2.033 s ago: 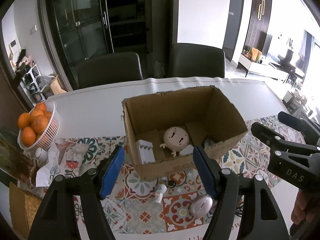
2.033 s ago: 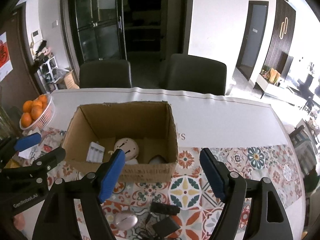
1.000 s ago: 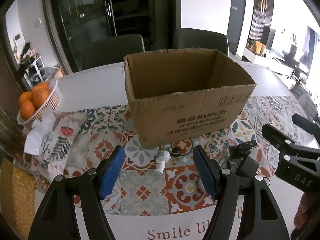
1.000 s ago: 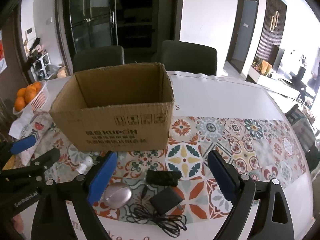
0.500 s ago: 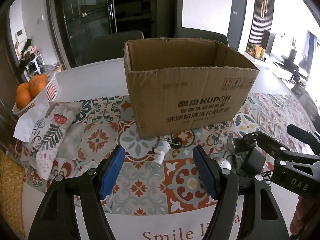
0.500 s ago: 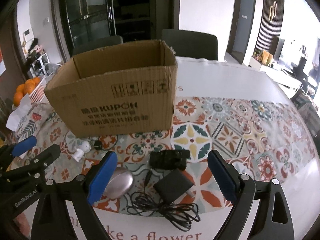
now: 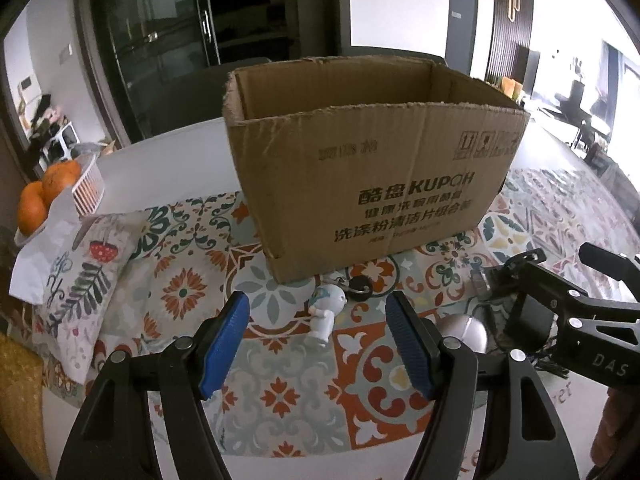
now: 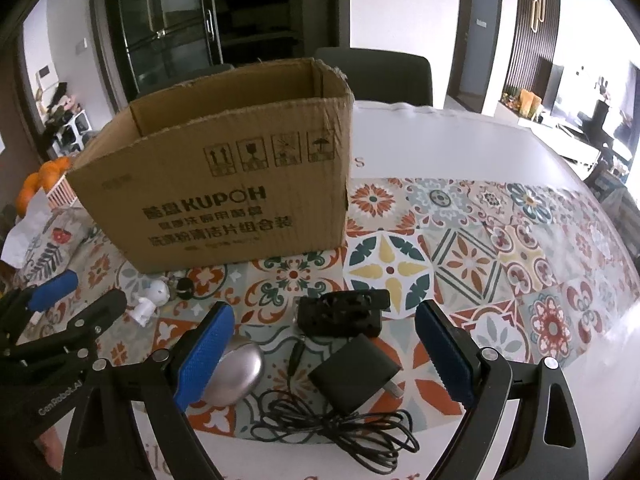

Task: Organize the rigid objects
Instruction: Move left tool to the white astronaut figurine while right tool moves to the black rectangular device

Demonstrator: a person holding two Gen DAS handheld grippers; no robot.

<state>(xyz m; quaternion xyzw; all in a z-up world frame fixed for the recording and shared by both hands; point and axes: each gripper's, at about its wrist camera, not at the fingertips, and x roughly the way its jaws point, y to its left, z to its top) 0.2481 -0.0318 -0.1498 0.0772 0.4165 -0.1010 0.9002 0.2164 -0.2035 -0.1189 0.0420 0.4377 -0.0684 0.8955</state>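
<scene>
Both your grippers, left (image 7: 316, 344) and right (image 8: 324, 354), gape, holding nothing. Toy (image 7: 326, 312), silver mouse (image 8: 236, 372), black case (image 8: 344, 314), charger (image 8: 354, 376) lie on the mat before the box (image 8: 224, 192): nothing gripped yet, four items left.

the front wall of the cardboard box (image 7: 372, 184) hides what is inside it. in the left wrist view, the right gripper (image 7: 576, 280) covers most of the black charger (image 7: 528, 320) and part of the silver mouse (image 7: 464, 330). the picture's left edge cuts off the oranges (image 7: 38, 196). the small print on the box is too blurry to read.
</scene>
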